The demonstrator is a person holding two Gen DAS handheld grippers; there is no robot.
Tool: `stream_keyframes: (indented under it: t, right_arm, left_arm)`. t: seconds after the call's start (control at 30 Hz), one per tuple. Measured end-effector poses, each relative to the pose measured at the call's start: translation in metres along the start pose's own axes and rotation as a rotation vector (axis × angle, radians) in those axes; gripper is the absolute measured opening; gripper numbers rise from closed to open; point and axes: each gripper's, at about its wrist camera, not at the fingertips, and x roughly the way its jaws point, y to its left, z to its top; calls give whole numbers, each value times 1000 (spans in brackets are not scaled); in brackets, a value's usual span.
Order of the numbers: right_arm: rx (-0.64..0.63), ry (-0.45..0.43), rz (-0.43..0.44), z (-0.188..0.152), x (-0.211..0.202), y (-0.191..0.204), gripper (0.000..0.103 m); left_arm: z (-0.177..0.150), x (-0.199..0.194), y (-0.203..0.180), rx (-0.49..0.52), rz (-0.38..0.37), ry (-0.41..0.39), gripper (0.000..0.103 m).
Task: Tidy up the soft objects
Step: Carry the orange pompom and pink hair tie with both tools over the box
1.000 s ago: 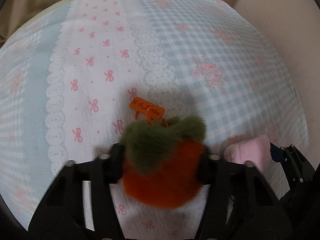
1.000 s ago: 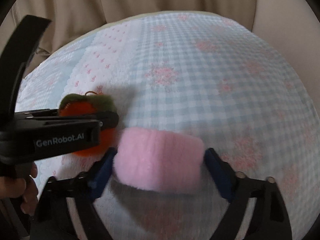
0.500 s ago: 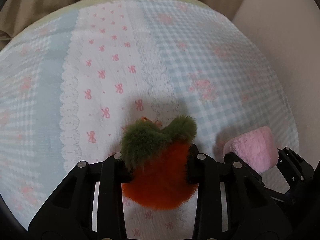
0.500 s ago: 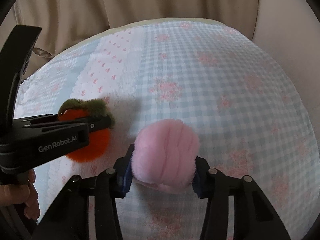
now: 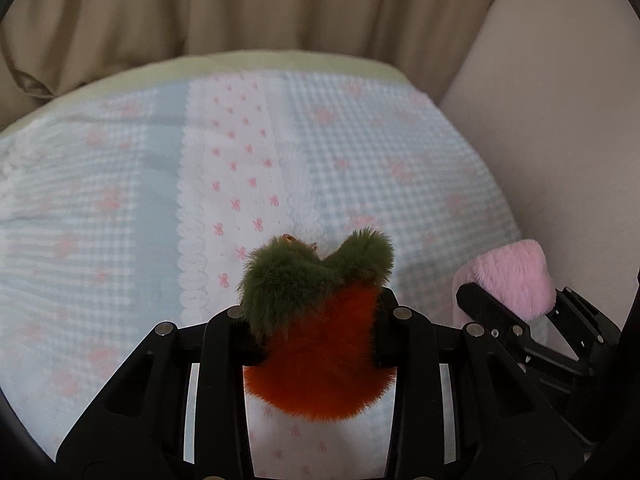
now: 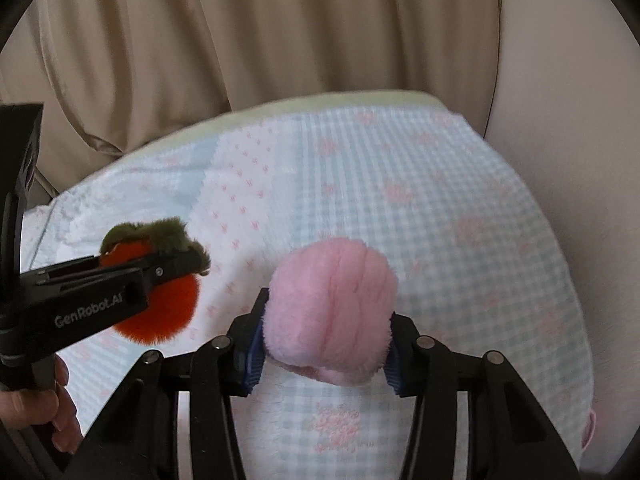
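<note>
Left gripper [image 5: 316, 334]: clamped on the carrot plush [image 5: 320, 344] — green top forward, orange body between the fingers.
Right gripper [image 6: 326, 354]: closed on the pink plush [image 6: 332, 316], squeezed rounder than a second ago.
Change: both toys lifted off the quilt [image 5: 120, 208]; curtain [image 5: 280, 4] now in view.
Meaning: pick-ups apparently done — carrying next, destination not visible.

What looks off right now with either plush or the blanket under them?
Nothing stands out. The left tool is shut on the orange plush, the right tool on the pink plush, both squeezed but intact. The patterned blanket lies flat, with no spill or tear visible.
</note>
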Motion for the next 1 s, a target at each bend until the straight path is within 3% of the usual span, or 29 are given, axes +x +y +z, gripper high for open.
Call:
stream_keyframes:
  t: [0.47, 0.7, 1.0]
  right_arm:
    - [-85, -55, 48, 20, -139, 46, 44]
    - [-117, -35, 86, -7, -191, 87, 44]
    - [-82, 28, 105, -73, -231, 143, 44]
  left_arm:
    - [-30, -171, 9, -86, 48, -99, 30]
    - [-80, -242, 35, -133, 65, -106, 30]
    - [-161, -292, 82, -134, 75, -71, 30]
